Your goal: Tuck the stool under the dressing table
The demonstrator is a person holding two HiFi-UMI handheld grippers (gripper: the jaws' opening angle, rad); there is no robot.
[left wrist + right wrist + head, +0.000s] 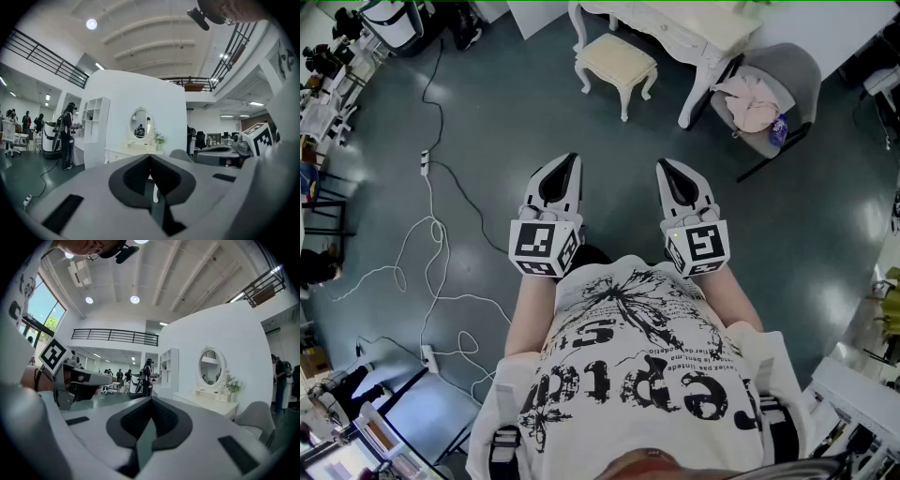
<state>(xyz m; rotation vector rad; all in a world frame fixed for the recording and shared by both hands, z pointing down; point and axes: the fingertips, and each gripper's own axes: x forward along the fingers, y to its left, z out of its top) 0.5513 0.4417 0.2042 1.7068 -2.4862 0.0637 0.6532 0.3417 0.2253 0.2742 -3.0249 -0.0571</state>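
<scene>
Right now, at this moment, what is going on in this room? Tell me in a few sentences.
A person stands on the open floor with a gripper in each hand. The left gripper and the right gripper are both shut and hold nothing, and both point toward the furniture ahead. The stool stands on the floor beside the dressing table, not yet tucked under it. Neither gripper touches it, and open floor lies between. A grey chair stands on the table's other side.
</scene>
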